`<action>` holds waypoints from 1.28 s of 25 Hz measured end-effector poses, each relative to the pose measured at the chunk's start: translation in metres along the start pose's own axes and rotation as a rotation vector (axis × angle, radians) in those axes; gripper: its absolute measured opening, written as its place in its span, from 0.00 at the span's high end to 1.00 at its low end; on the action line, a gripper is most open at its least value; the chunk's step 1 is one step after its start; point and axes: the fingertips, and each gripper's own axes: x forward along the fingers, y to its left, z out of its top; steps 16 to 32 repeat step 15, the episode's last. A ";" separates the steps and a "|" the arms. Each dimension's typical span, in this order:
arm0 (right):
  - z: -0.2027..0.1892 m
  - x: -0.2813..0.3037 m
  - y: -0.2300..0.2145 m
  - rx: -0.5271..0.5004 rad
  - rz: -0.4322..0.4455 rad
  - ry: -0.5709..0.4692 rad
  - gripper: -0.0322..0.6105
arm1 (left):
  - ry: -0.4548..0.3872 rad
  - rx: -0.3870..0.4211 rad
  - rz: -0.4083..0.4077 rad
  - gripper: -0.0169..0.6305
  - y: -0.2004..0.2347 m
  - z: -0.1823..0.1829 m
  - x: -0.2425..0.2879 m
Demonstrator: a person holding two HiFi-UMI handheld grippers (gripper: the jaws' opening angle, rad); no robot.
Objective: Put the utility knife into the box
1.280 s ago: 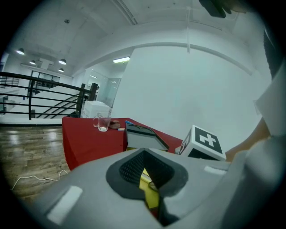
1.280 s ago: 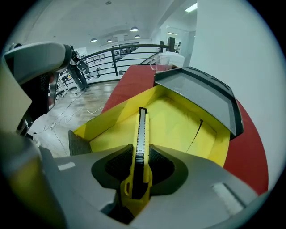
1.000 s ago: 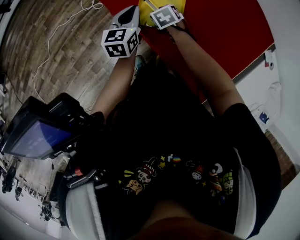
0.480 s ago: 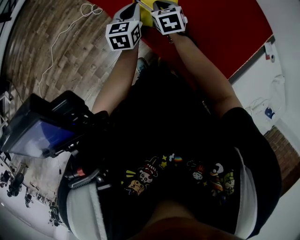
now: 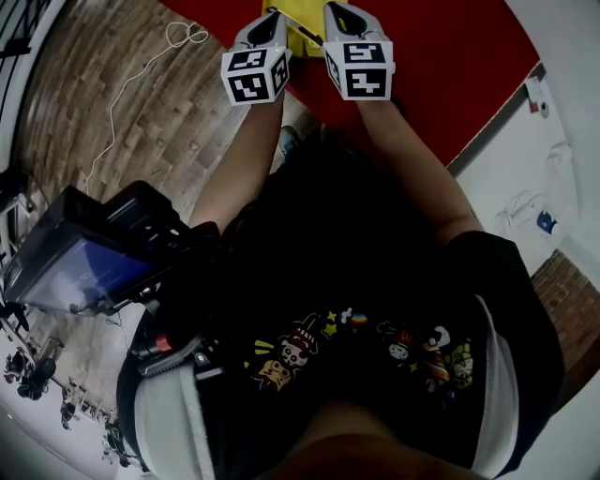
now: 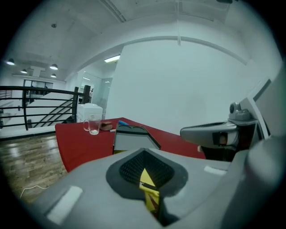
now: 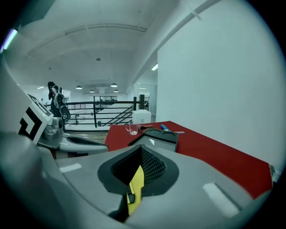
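The yellow utility knife [image 7: 134, 185] stands edge-on between the pads of my right gripper [image 7: 142, 150], its black slider low in the gap. My left gripper [image 6: 144, 154] is also shut on a yellow strip with dark and red marks [image 6: 149, 194], apparently the same knife. Ahead on the red table [image 6: 85, 145] sits the box [image 6: 132, 141] with its lid raised, also seen in the right gripper view as the box [image 7: 158, 136]. In the head view the left gripper [image 5: 265, 33] and right gripper [image 5: 339, 23] sit side by side at the top edge, jaw tips cut off.
A glass mug [image 6: 93, 126], a white container [image 6: 91, 109] and small items stand at the table's far end. A blue pen [image 7: 165, 127] lies beyond the box. Black railing [image 6: 40, 103] and wood floor with a white cable [image 5: 141, 56] lie left. A screen device [image 5: 84, 258] hangs at the person's waist.
Both grippers have moved farther forward over the red table and now sit level, side by side. The right marker cube has turned to face the camera more squarely.
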 end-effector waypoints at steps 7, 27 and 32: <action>-0.006 -0.003 -0.005 0.014 -0.026 0.005 0.92 | -0.003 0.013 -0.018 0.97 -0.005 0.001 0.000; -0.006 -0.011 -0.016 0.030 -0.036 0.011 0.92 | 0.003 0.018 -0.027 0.97 -0.018 0.006 0.004; -0.006 -0.011 -0.016 0.030 -0.036 0.011 0.92 | 0.003 0.018 -0.027 0.97 -0.018 0.006 0.004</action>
